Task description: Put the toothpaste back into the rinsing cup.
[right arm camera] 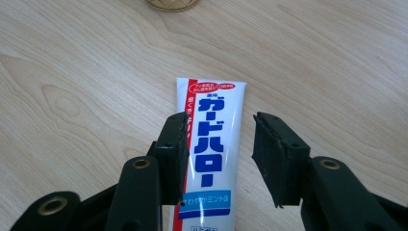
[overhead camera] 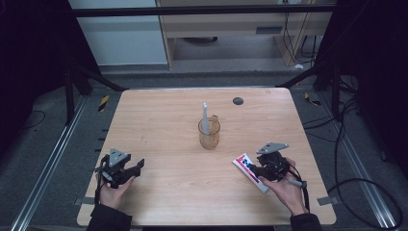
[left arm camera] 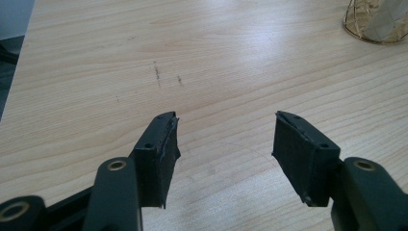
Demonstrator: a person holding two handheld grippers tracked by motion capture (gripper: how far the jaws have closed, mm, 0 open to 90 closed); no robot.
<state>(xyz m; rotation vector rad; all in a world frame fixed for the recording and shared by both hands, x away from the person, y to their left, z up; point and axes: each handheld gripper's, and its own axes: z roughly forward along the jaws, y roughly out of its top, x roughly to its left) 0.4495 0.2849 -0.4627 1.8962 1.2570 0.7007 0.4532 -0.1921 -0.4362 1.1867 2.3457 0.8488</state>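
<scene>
A white toothpaste tube [overhead camera: 243, 163] with blue and red print lies flat on the wooden table [overhead camera: 168, 125] at the front right. My right gripper [overhead camera: 253, 169] is open and low over it. In the right gripper view the tube [right arm camera: 211, 144] runs between the jaws of this gripper [right arm camera: 220, 120], with the left jaw at the tube's edge and a gap to the right jaw. At the table's middle stands a clear amber glass cup [overhead camera: 209, 134] holding a white toothbrush [overhead camera: 205, 115]. My left gripper [overhead camera: 135, 172] is open at the front left over bare wood [left arm camera: 225, 118].
A small black round disc [overhead camera: 237, 100] sits near the table's far edge. The cup's base [left arm camera: 375, 24] shows at the top right of the left gripper view, and its rim [right arm camera: 173, 4] at the top of the right gripper view. Cables lie on the floor at the right.
</scene>
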